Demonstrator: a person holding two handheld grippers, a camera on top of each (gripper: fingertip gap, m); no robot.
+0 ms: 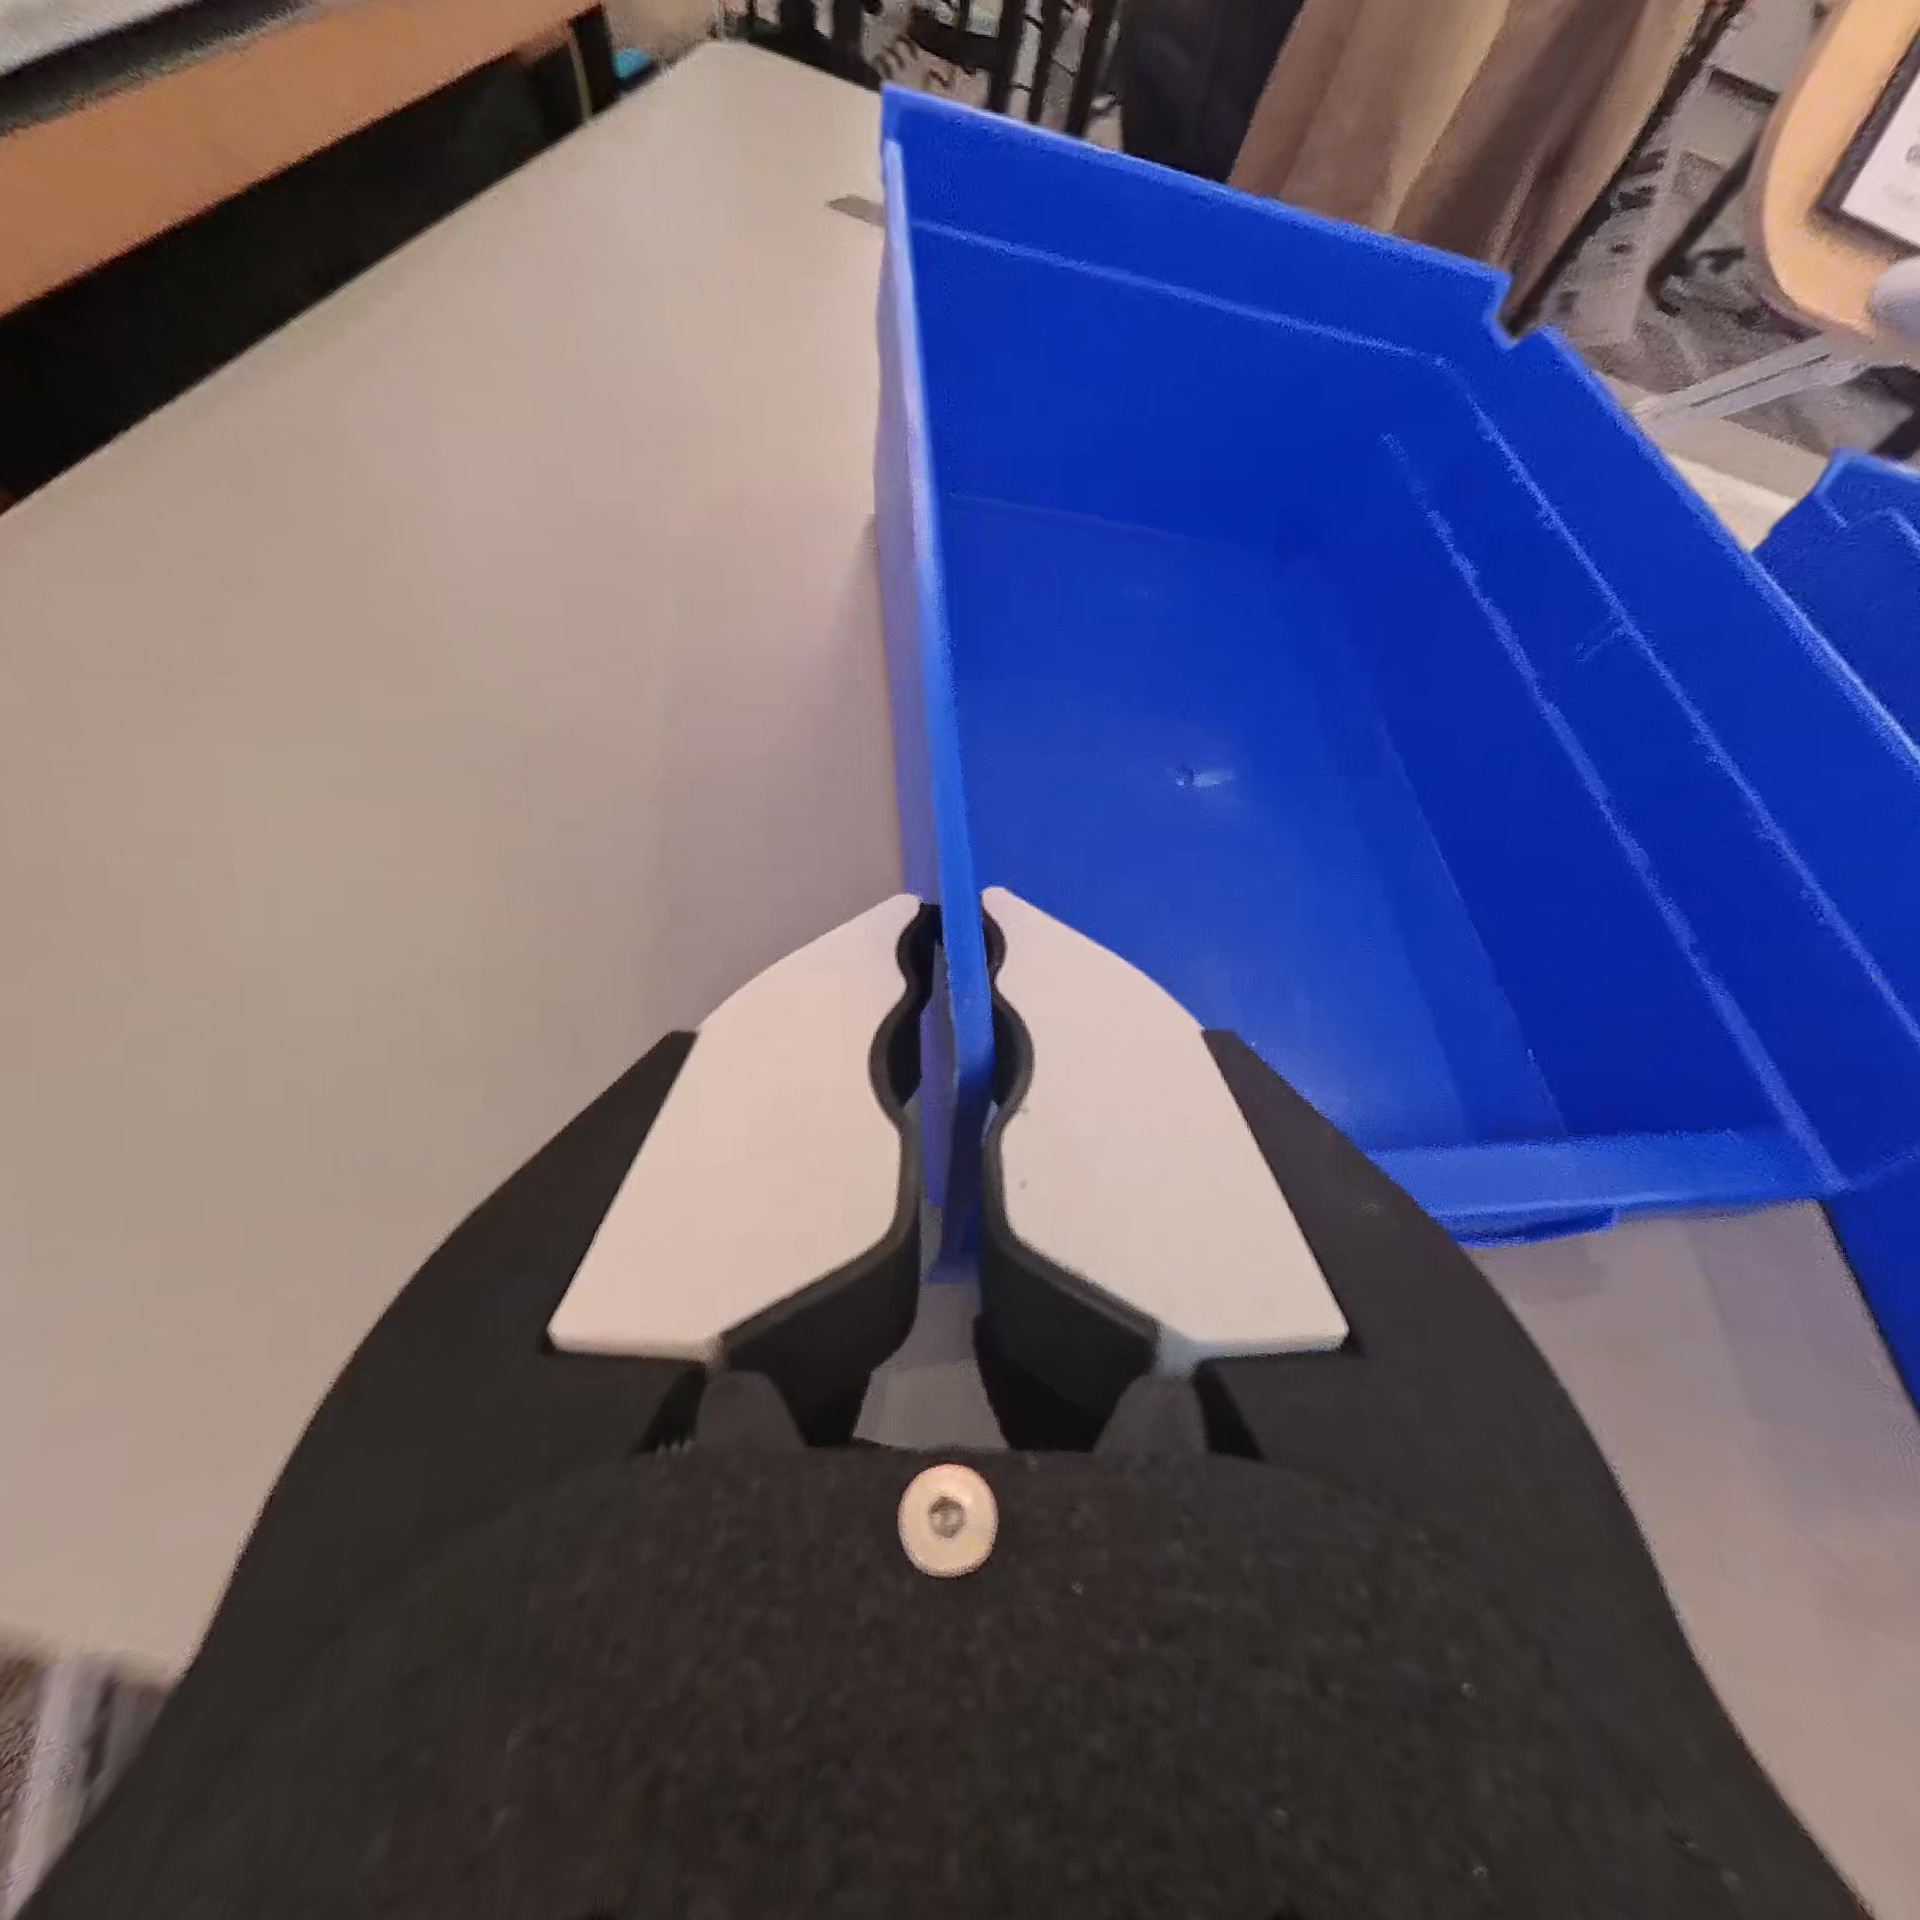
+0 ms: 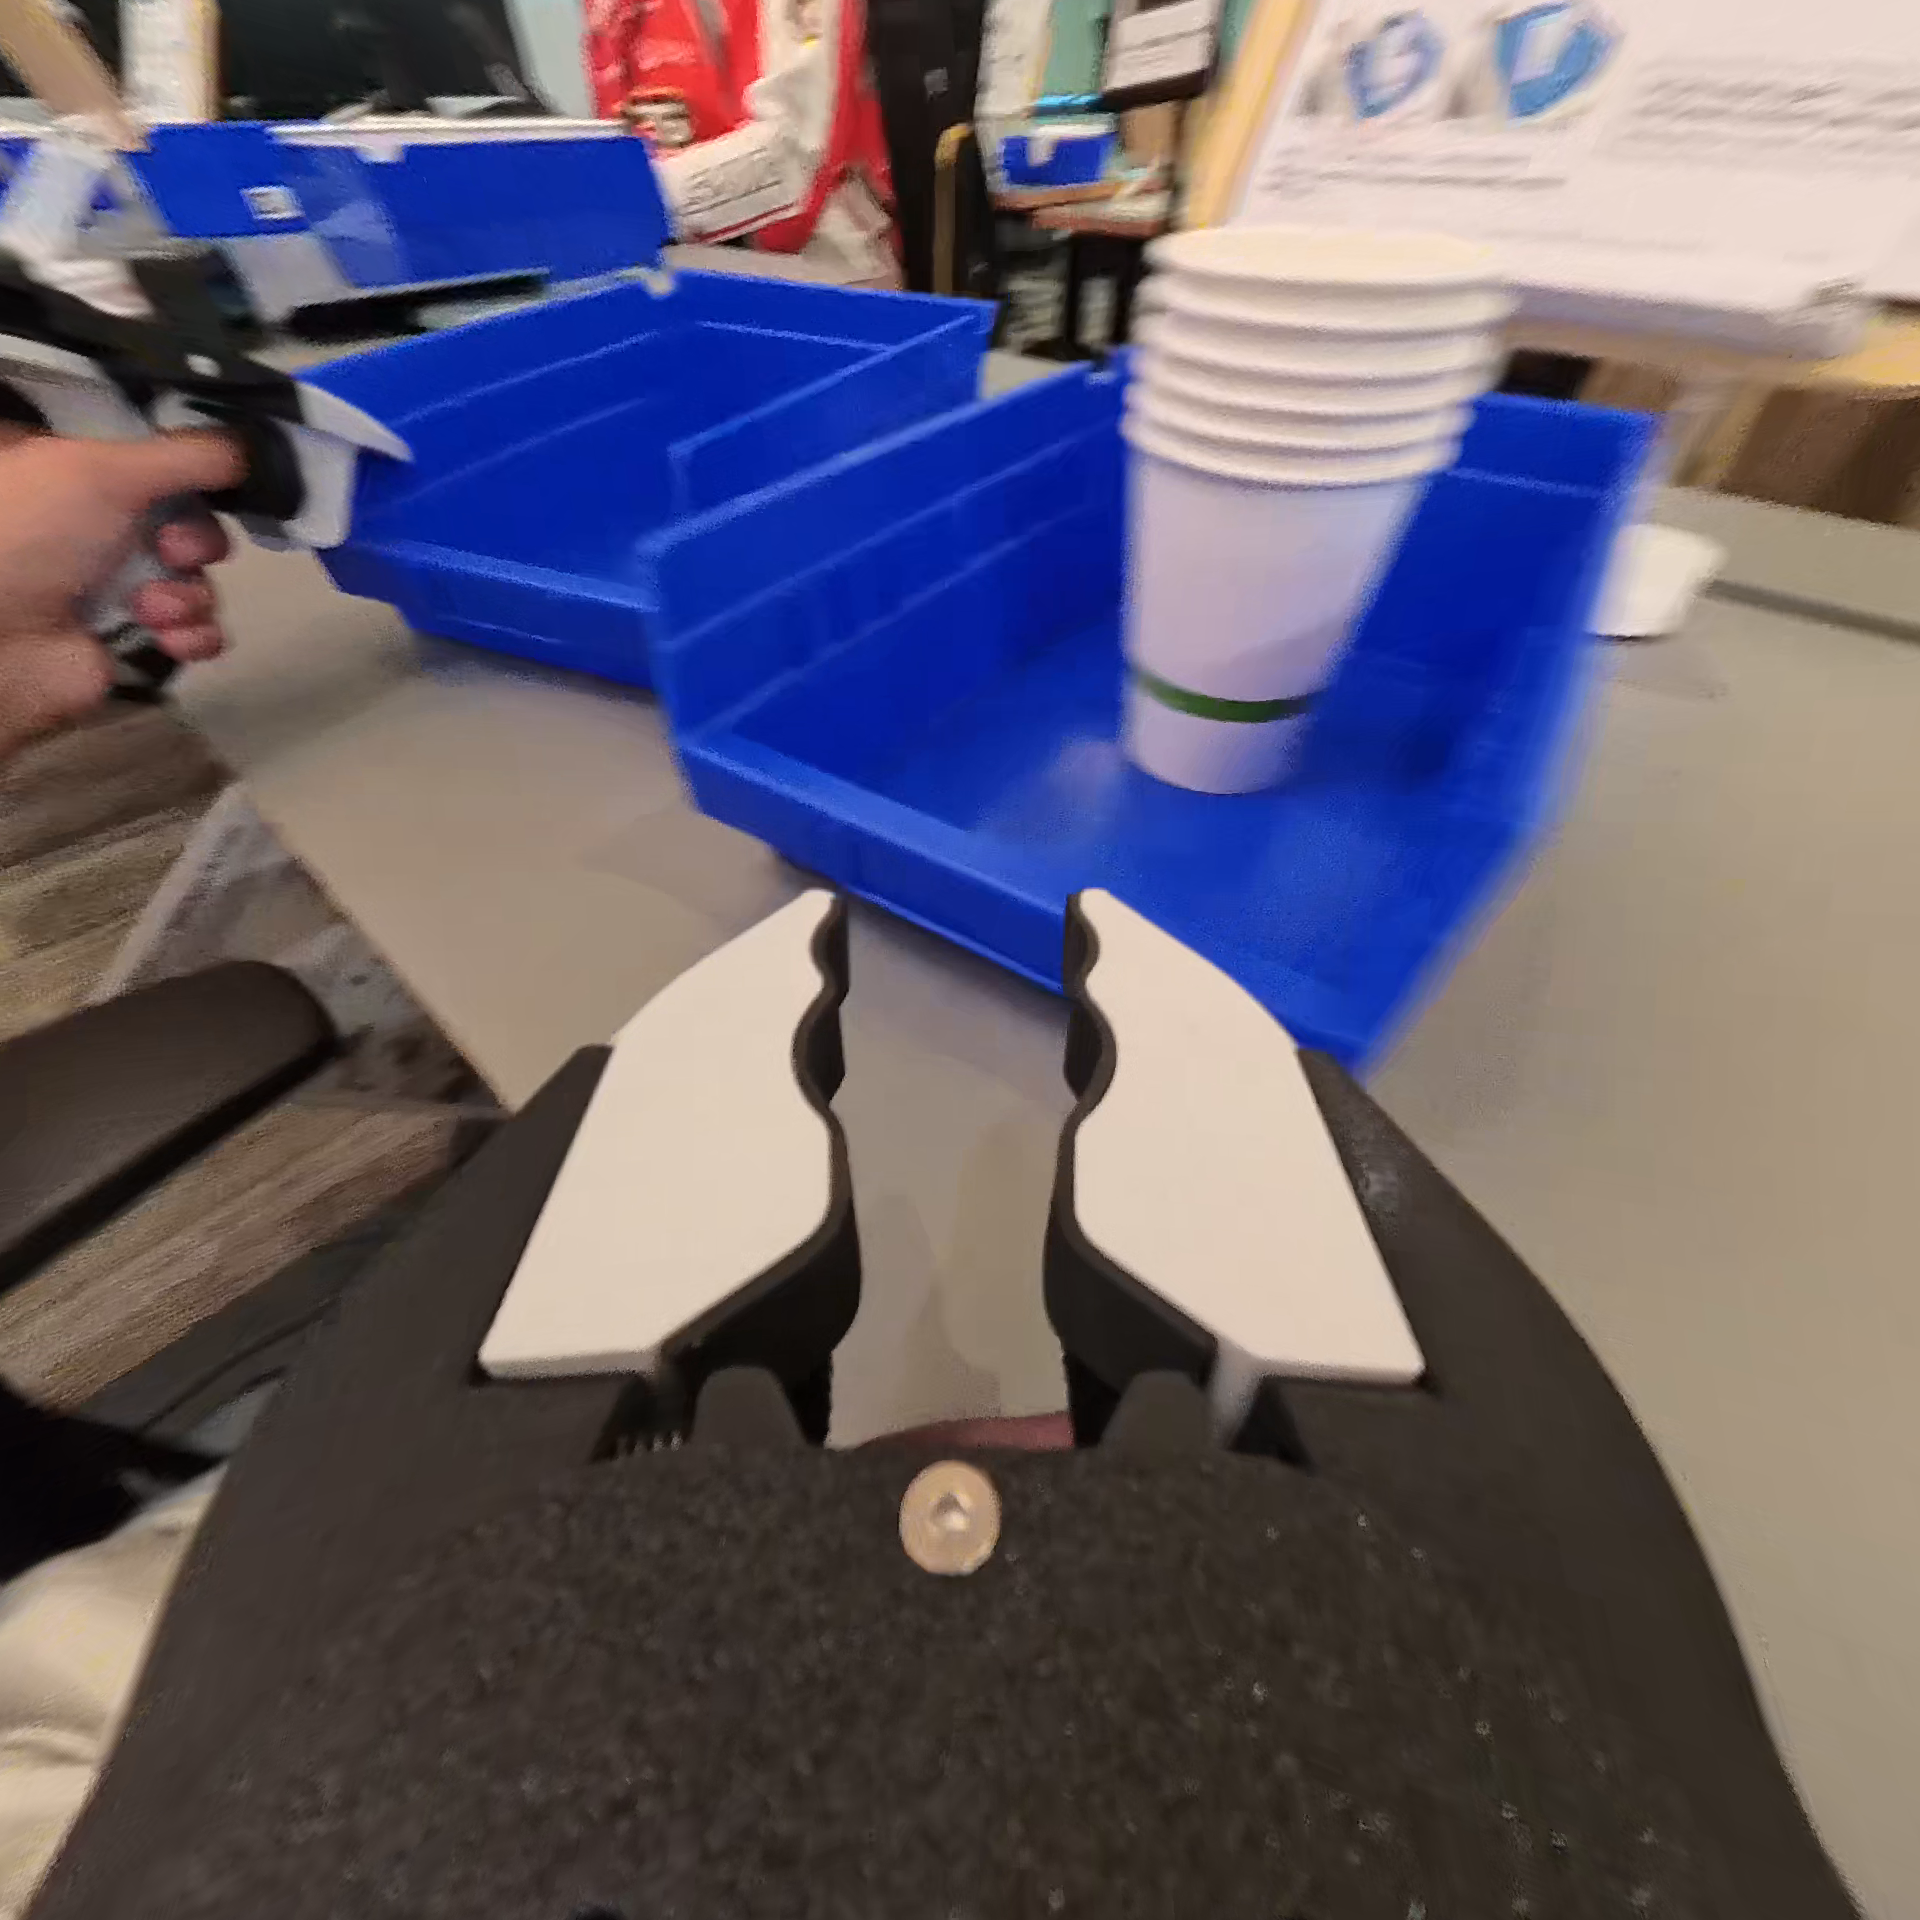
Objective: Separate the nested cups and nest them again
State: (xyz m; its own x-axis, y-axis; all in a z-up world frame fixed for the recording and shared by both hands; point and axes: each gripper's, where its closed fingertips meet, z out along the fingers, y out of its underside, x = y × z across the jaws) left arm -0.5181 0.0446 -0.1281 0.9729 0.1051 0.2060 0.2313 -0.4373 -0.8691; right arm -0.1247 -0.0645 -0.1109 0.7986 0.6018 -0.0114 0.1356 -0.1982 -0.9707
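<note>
The left gripper (image 1: 961, 914) is clamped on the side wall of an empty blue bin (image 1: 1299, 831) — its two white-and-black fingers (image 1: 790, 1091) sit one on each side of the thin plastic edge, pressed nearly together with only the wall between them. The bin's open hollow lies just to the right of those fingers, and bare grey table (image 1: 416, 727) spreads away to their left. A corner of a second blue bin (image 1: 1860, 582) shows at the far right of the left wrist view.

The right gripper (image 2: 956, 914) hangs above the table with its jaws parted a moderate way and nothing held between them; only table surface shows in the gap. Straight ahead of its tips, and a little to the right, stands the second bin (image 2: 883, 665), its low front lip just beyond the fingertips. Inside it is the stack of nested cups (image 2: 1278, 499) — white paper cups, several rims piled one on another, the bottom cup ringed with a thin green band, the whole stack leaning slightly to the left. The stack is well apart from the right gripper's fingers.

Off to the left of the right gripper, the other bin (image 2: 623, 436) sits just beside the one with the cups, and there the left gripper (image 2: 343, 447) shows again at its near corner, a person's hand (image 2: 83, 561) wrapped round the handle. The right wrist view is blurred, so finer detail cannot be made out.
</note>
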